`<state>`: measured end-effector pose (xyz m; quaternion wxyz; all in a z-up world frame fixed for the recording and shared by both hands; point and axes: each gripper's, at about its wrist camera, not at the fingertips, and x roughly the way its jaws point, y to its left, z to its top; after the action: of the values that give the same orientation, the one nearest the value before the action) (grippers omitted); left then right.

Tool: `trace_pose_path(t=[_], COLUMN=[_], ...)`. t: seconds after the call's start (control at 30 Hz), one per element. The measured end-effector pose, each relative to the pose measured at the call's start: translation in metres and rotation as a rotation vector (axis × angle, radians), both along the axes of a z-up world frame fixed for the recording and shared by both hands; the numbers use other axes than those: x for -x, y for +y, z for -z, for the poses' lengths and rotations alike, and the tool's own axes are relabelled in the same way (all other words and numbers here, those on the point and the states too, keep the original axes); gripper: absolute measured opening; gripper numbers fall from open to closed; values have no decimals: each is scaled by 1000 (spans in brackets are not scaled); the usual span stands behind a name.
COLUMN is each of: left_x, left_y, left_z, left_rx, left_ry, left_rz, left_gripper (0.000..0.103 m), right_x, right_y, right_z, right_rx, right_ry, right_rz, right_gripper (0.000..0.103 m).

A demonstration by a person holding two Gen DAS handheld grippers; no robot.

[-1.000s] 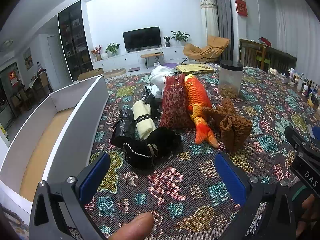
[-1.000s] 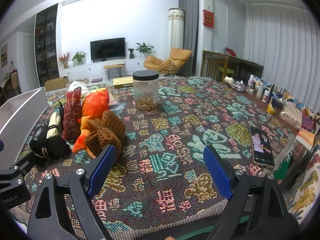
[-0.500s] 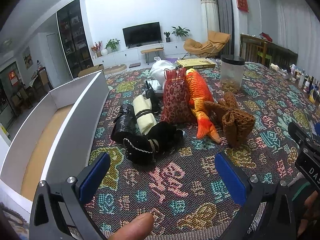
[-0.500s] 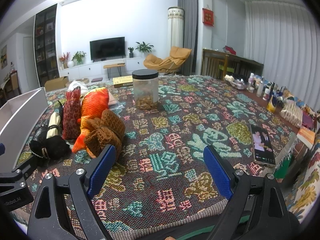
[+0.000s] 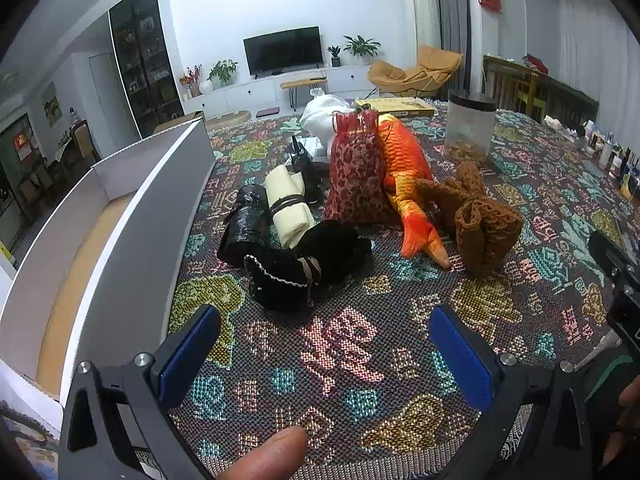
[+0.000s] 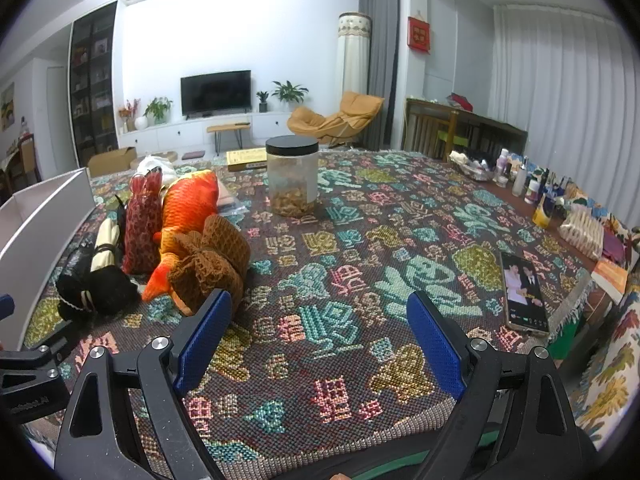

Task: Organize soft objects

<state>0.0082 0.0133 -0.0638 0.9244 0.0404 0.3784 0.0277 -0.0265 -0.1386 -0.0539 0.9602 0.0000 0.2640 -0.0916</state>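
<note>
Both my grippers are empty, jaws spread wide: left gripper point(image 5: 324, 348) hangs just short of the black bundle point(image 5: 298, 266), right gripper point(image 6: 318, 332) sits beside the brown knit bundle point(image 6: 208, 260).

Soft stuff is all heaped next to the white box point(image 5: 132, 220), nothing in it yet as far as I can see. From the box outward: black roll point(image 5: 244, 224), cream roll point(image 5: 290, 210), red pouch point(image 5: 358, 180), orange fish plush point(image 5: 404, 184), then the brown knit.

Risks, my guess: the pile is touching and overlapping, so grabbing the black bundle could drag the cream roll or black roll along. The box wall stands tall, so a low carry may snag on the rim. Limp fabric could slip out of a shallow pinch.

The jar point(image 6: 292, 178) beyond the fish could get knocked. The phone point(image 6: 524, 294) lies well away from the box, near the edge of the patterned cloth point(image 6: 360, 264).
</note>
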Motion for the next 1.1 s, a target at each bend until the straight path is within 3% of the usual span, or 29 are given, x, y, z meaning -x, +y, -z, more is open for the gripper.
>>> trace_pose_path(t=[0.37,0.7,1.1], left_x=[-22,-64,-71], left_y=[4,14,29], left_z=[24,70,74], left_rx=[9,44,101], left_ry=[68,234,220], left_rz=[3,3,16], left_gripper=[103,103,103], right_x=[-1,-6,-20], right_y=[0,2,10], right_z=[2,2,9], right_rx=[6,15,45], right_ry=[17,45,120], right_rz=[-4,-8,-29], right_gripper=[91,91,91])
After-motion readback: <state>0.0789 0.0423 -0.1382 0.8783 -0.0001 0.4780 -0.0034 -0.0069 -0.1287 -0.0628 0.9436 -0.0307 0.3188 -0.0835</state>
